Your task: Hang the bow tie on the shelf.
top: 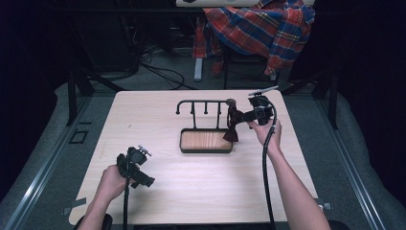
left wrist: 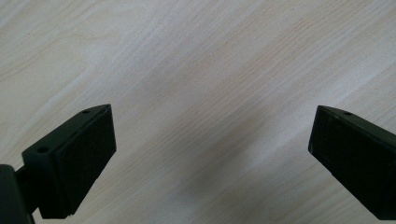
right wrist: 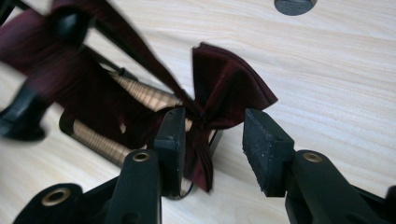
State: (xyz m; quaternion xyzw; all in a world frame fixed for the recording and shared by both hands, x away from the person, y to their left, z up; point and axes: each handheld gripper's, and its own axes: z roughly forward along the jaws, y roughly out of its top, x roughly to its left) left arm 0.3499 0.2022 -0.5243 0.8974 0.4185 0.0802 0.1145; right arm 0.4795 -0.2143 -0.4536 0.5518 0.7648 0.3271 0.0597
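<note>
A black hook rack [top: 201,102] rises from a wooden tray [top: 184,142] at mid-table. A dark red bow tie [top: 232,132] hangs by its strap from the rack's right end. My right gripper [top: 235,118] reaches in from the right at the tie's height. In the right gripper view, the bow tie [right wrist: 229,88] sits between the jaws of the right gripper [right wrist: 212,128]; its knot rests against the left pad [right wrist: 180,140] and the right pad stands apart from it. My left gripper [top: 143,179] lies low over bare table at the front left, open, with nothing between its jaws [left wrist: 210,126].
A plaid shirt [top: 261,26] is draped over a chair behind the table. Cables [top: 163,72] lie on the floor beyond the far edge. A dark round spot [right wrist: 294,4] marks the tabletop past the tie.
</note>
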